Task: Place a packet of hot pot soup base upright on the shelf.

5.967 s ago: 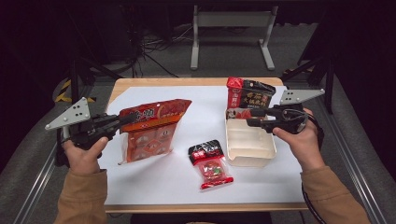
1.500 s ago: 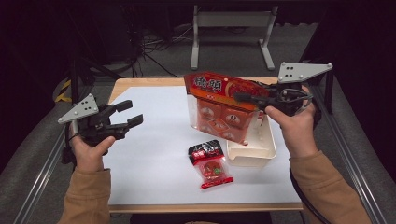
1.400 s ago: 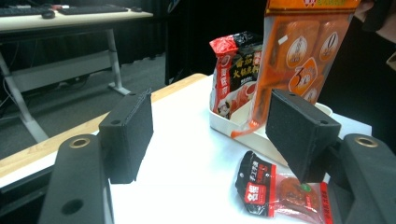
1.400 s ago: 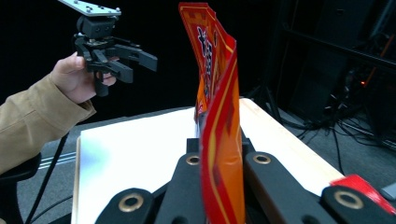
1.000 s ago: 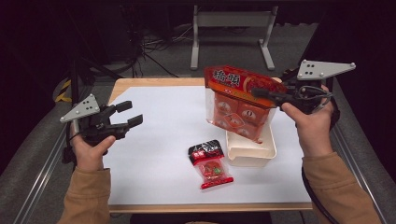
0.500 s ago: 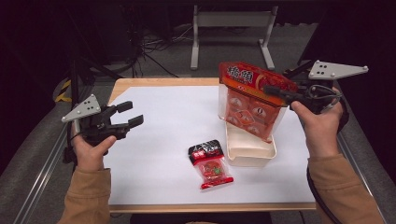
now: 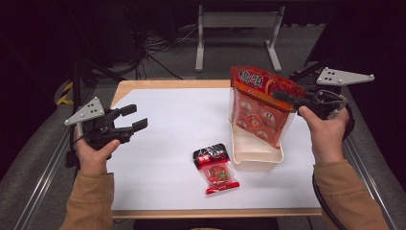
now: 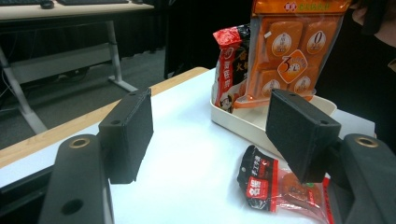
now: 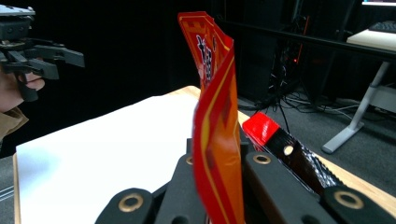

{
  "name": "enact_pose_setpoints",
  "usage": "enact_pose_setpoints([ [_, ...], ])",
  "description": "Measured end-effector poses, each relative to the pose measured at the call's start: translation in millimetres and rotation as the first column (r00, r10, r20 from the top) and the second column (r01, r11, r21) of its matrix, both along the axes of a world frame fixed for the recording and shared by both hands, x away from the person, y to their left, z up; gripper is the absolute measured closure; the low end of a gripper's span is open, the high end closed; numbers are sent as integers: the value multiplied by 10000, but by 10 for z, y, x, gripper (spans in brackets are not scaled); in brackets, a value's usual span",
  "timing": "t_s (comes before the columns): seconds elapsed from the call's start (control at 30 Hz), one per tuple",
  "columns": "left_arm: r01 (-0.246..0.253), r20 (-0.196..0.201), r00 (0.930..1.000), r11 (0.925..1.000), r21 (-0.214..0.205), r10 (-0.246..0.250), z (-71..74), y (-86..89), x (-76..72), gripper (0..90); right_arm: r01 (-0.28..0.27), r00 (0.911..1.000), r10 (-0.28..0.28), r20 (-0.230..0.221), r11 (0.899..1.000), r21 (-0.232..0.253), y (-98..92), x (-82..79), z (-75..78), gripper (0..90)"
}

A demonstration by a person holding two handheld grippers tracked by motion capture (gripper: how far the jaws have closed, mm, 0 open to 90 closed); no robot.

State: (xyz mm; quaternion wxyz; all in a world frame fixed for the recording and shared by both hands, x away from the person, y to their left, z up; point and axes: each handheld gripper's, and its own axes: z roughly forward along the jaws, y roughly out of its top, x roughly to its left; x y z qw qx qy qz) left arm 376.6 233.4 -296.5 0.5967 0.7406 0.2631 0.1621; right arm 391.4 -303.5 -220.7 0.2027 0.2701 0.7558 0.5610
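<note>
orange snack bag (image 7: 261, 110) hides rear pack; bag print unreadable.

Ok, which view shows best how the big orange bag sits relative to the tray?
The high view: the big orange bag hangs upright from the right tool, its bottom edge inside the white tray. The left gripper view shows its front, low in the tray. The right gripper view shows its clamped top edge.

Overhead lighting, even and bright on white table sheet (image 7: 182, 120); surroundings near black. Shadows soft, short. Mild glare on orange snack bag (image 8: 289, 51). Near jaws soft-focused in both gripper views. High view slightly grainy, low resolution.
</note>
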Motion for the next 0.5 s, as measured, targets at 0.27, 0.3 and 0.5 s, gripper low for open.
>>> enact_pose_setpoints([
  [0.27, 43, -82, 10000, 10000, 87, -43, -28, -37, 19, 330, 332, 9994, -334, -135, 9994, -118, 10, 22, -131, 900],
  [0.3, 53, -101, 9999, 9999, 101, -52, -31, -42, 20, 330, 408, 9991, -410, -121, 9990, -172, 14, 20, -144, 900],
  [0.5, 107, -151, 9998, 9998, 164, -105, -41, -58, 28, 330, 757, 9970, -763, -159, 9965, -357, 29, 15, -212, 900],
])
